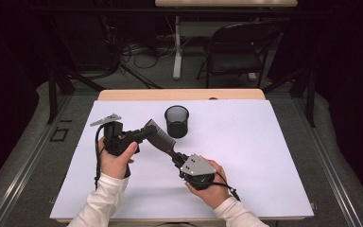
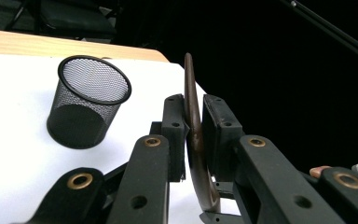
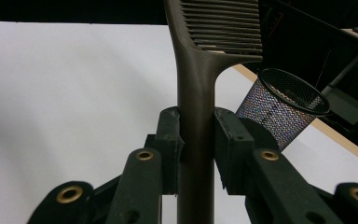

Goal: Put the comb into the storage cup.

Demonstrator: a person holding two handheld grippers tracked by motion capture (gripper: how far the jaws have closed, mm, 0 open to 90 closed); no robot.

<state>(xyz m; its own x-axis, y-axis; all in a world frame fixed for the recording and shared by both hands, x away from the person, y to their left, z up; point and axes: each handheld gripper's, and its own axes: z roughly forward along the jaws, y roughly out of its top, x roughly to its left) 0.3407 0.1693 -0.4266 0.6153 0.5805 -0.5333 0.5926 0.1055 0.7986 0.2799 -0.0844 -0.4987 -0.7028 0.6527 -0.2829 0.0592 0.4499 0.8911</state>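
From the high view, a dark comb [image 1: 162, 137] hangs above the counter [image 1: 264, 156] between the two hands, its long axis running from ten o'clock down to four o'clock; the left hand-held gripper [image 1: 144, 134] pinches the toothed end, the right hand-held gripper [image 1: 176, 156] clamps the handle, and the mesh cup [image 1: 177, 121] stands just past the comb's head at about one o'clock. In the left gripper view, the jaws close on the comb's thin edge [image 2: 196, 140], with the cup [image 2: 87, 100] off at ten o'clock, nearer this hand. In the right gripper view, the jaws grip the handle [image 3: 196, 140], teeth pointing to twelve o'clock, and the cup [image 3: 282, 107] lies at two o'clock.
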